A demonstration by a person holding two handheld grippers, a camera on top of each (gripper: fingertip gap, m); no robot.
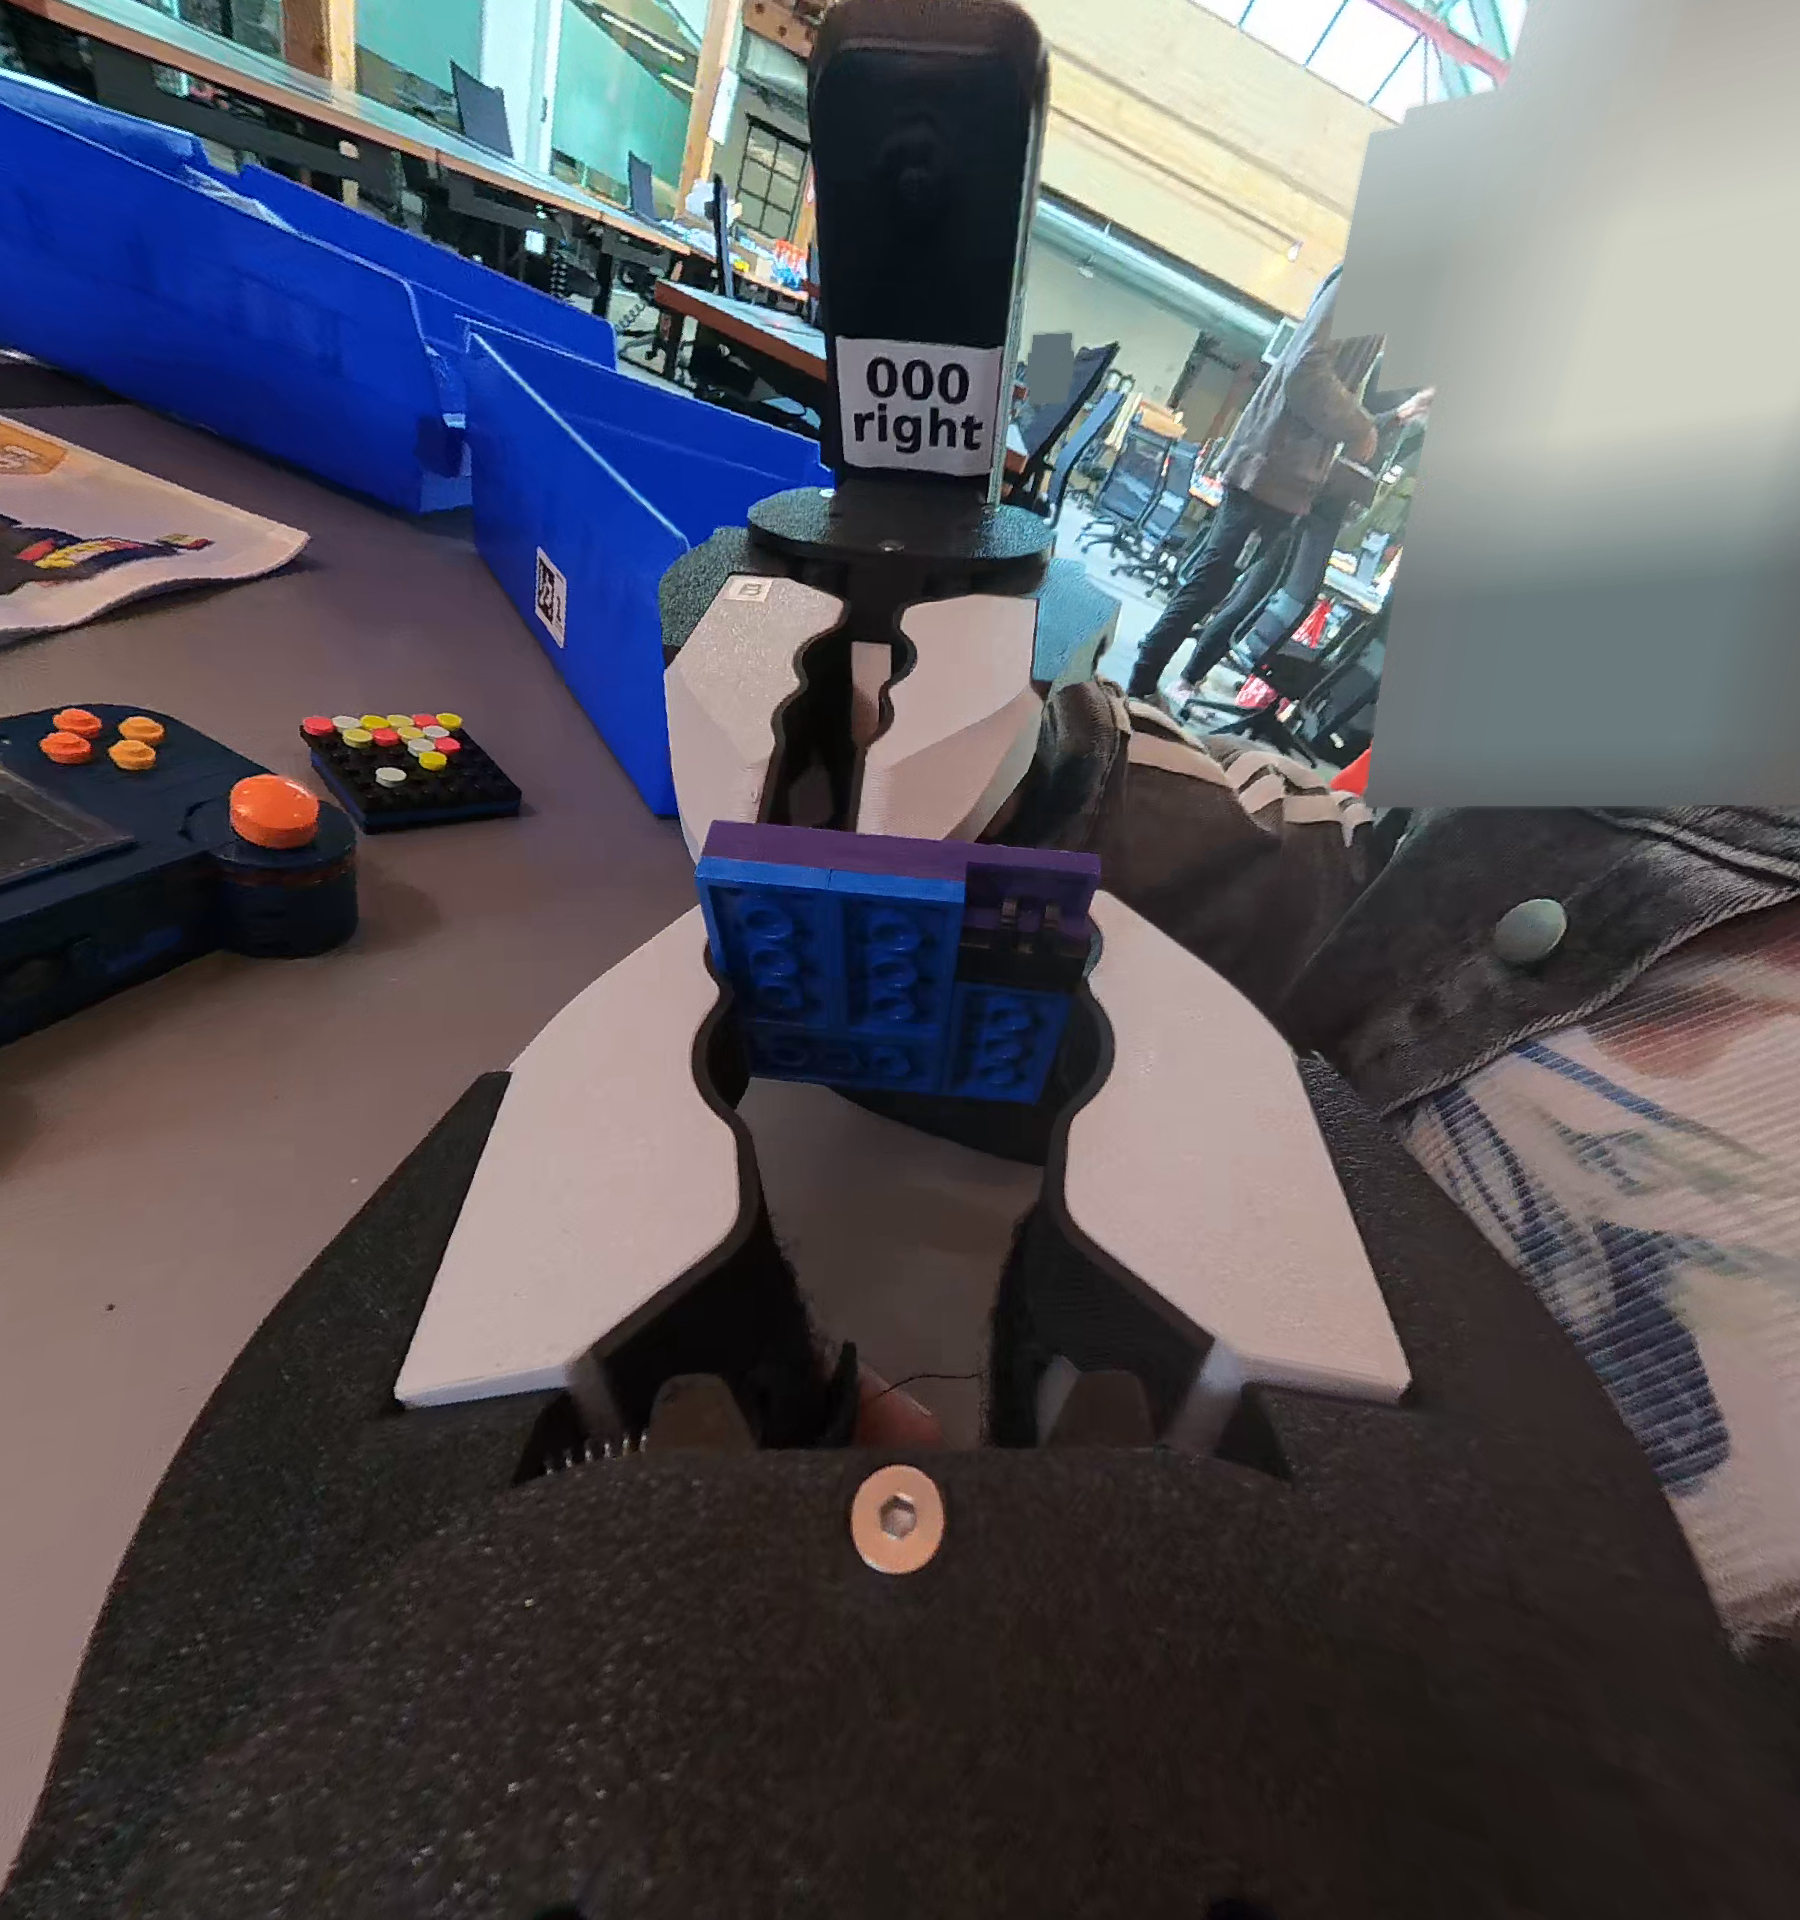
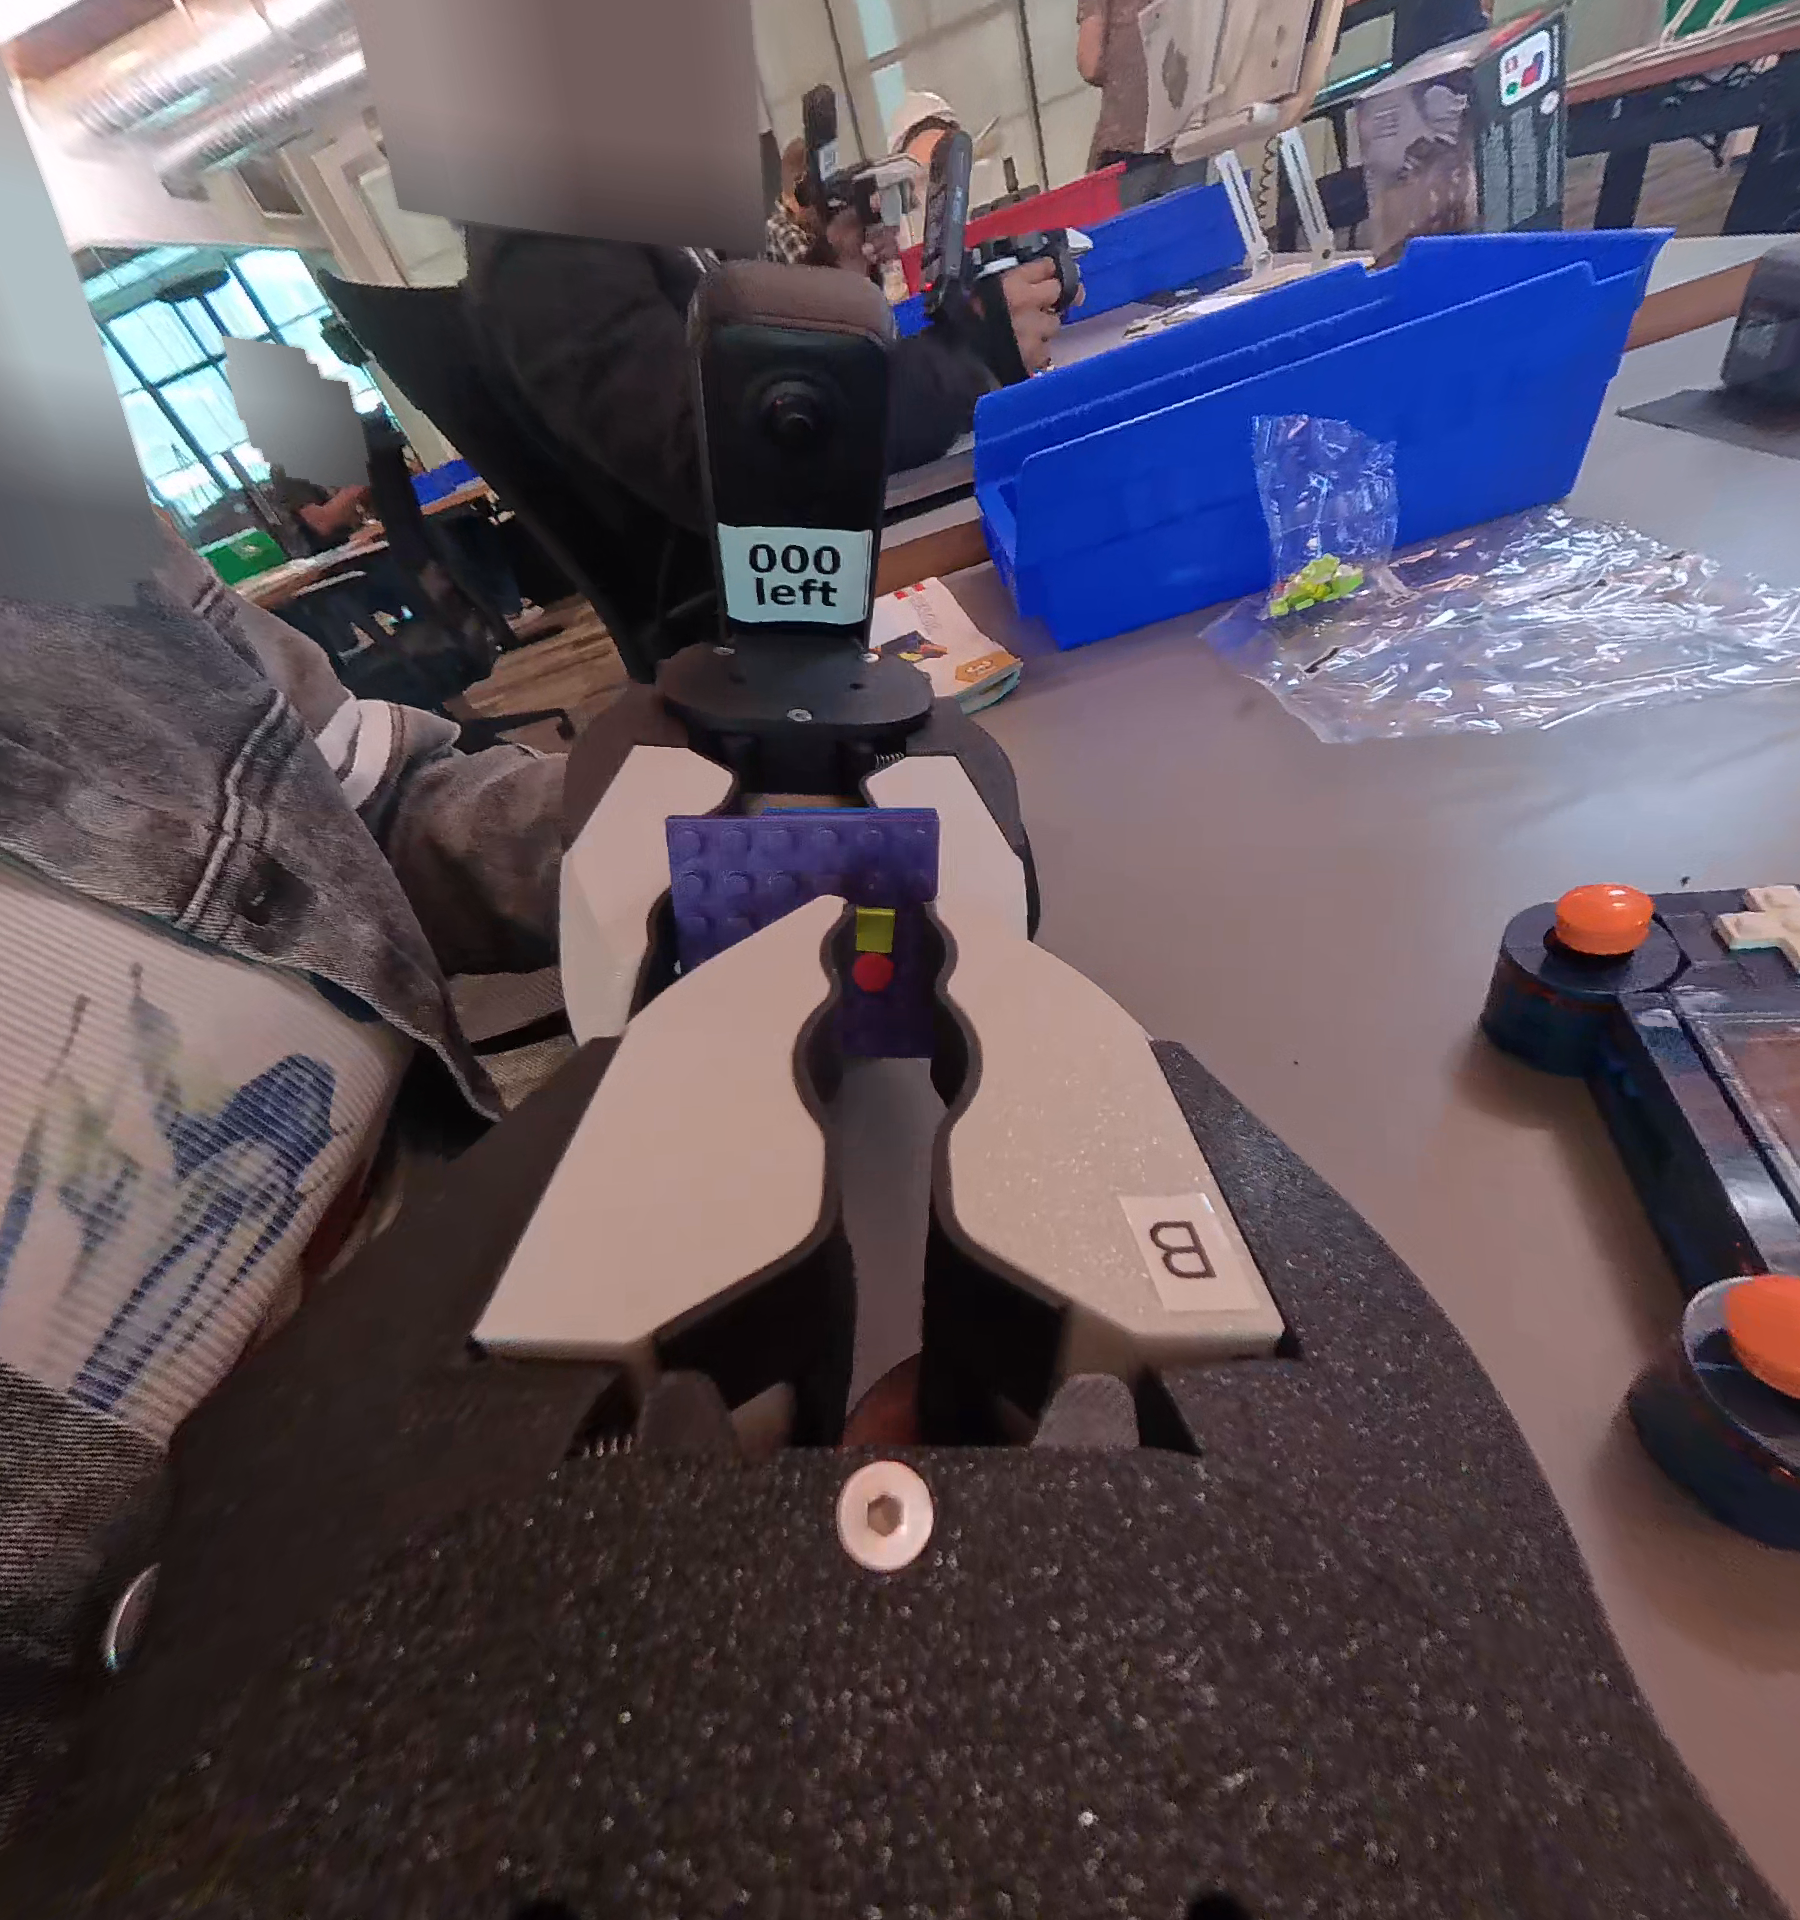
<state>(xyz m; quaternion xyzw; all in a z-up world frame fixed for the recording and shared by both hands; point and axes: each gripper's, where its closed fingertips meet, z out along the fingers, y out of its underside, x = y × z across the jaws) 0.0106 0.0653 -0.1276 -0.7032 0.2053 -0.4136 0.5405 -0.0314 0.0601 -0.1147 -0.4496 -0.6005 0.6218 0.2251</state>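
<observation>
Grey surface (image 1: 252, 1143) w/ blue bins (image 1: 252, 312) at back, dark brick-built game console (image 1: 96, 862) nearby. 2 hand-held grippers meet above it: left hand-held gripper (image 1: 901, 997) and right hand-held gripper (image 2: 880, 971) both pinch 1 blue-purple brick plate (image 1: 875, 997), held upright btwn them.

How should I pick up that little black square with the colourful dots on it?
Probably from straight above, pinching two opposite side edges of the black square plate. It lies flat on the grey table and is thin, so only its edges offer a hold. Its top is dotted with small round pieces that a squeeze might knock loose.
</observation>
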